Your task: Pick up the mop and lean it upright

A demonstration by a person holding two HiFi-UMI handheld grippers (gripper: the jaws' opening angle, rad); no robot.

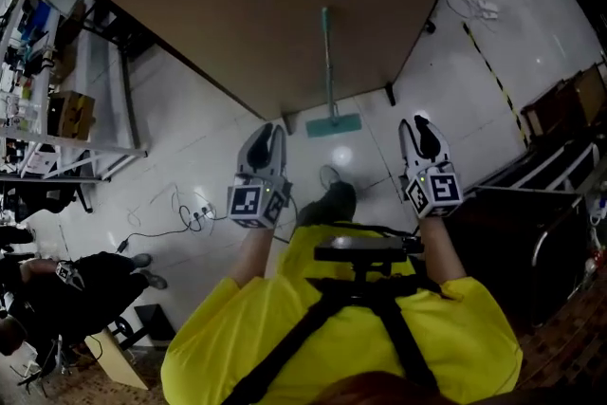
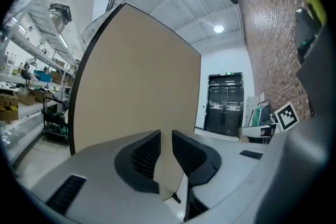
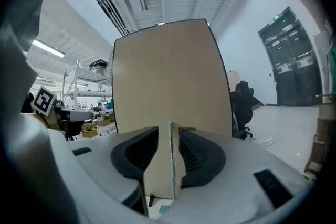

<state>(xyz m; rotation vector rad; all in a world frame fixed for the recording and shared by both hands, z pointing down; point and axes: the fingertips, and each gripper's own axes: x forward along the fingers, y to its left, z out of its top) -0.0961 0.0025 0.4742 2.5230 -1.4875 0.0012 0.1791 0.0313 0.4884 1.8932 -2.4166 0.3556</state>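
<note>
– Where was the mop (image 1: 328, 62) found?
– At the frame's upper centre, leaned upright against the brown board (image 1: 237, 5), head on the floor (image 1: 190, 138).
– And the tools?
– The left tool (image 1: 268, 136) and right tool (image 1: 420, 132) were seen released, nothing grasped.
– Handling?
– It was judged light and stiff, though easily tipped; the thin handle is best taken mid-length.
</note>
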